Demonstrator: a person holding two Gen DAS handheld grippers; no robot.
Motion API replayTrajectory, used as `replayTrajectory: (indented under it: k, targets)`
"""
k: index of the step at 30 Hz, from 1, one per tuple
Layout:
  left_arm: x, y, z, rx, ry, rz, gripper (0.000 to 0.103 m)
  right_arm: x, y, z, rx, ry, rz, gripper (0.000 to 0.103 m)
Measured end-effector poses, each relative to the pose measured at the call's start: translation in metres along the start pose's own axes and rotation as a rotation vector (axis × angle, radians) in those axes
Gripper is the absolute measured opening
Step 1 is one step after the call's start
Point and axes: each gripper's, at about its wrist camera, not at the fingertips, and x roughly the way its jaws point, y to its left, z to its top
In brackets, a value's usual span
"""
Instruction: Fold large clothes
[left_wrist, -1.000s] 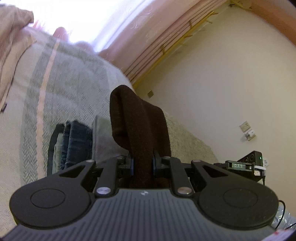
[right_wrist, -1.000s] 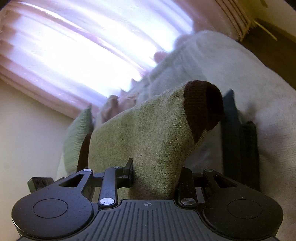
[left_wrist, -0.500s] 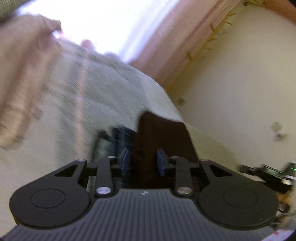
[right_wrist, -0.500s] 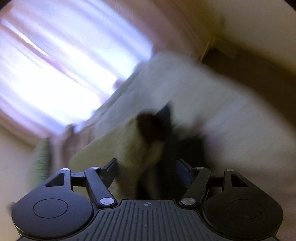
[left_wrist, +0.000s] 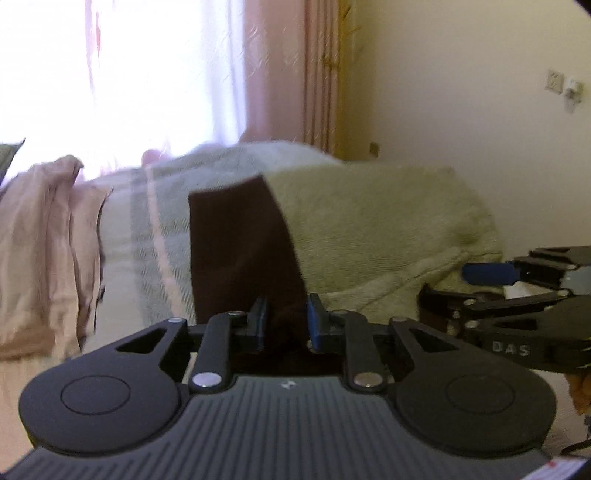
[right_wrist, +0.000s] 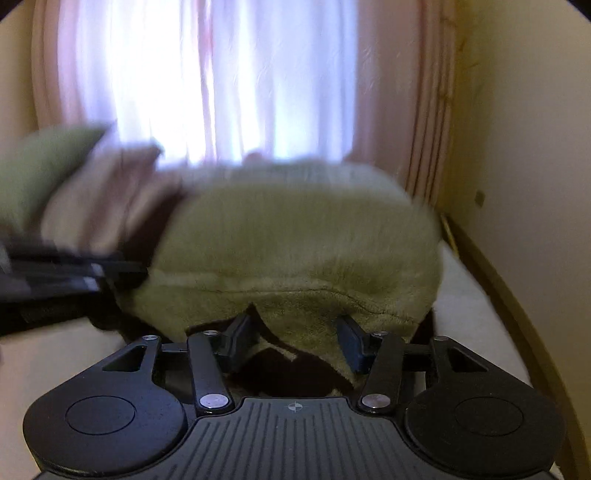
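In the left wrist view, the left tool (left_wrist: 284, 317) is clenched on the dark brown ribbed band (left_wrist: 240, 251) of a fuzzy olive-green knitted sweater (left_wrist: 376, 236), which hangs stretched above the bed with the pale herringbone blanket (left_wrist: 147, 221). The right tool (left_wrist: 517, 295) shows at the right edge, at the sweater's other end. A crumpled pink garment (left_wrist: 48, 251) lies on the bed to the left, apart from the sweater. No containers are in sight.

In the right wrist view, which is blurred, the right tool (right_wrist: 295, 339) has its blue-padded jaws standing apart, with the sweater's green edge and brown lining bunched between them; I cannot tell whether they truly pinch the cloth. A green pillow (right_wrist: 40, 166) sits far left before the pink curtains (right_wrist: 388, 92).

The step in hand seems to be spreading the sweater taut between both tools. Next it likely needs lowering flat onto the bed, keeping both ends level so no creases form.
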Motion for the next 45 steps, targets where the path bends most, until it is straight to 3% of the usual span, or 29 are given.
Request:
replayTrajectory:
  k: [7,16,26,39,45]
  targets:
    - [0.010,0.004,-0.002,-0.003,-0.018,0.042,0.019,0.019,0.000,0.008,-0.004,0.022,0.009,0.049]
    - [-0.022,-0.007,0.024,-0.025,0.036,0.065,0.021,-0.027,0.000,0.026,0.034,0.039,-0.005,0.049]
    - [-0.121,-0.029,0.055,-0.105,0.129,0.094,0.043,-0.122,0.002,0.039,0.130,0.051,0.034,0.065]
    - [-0.242,-0.051,0.049,-0.172,0.161,0.202,0.071,-0.230,0.022,0.045,0.129,0.044,0.064,0.070]
    - [-0.297,-0.060,0.041,-0.210,0.155,0.235,0.078,-0.278,0.029,0.038,0.094,0.038,0.113,0.070]
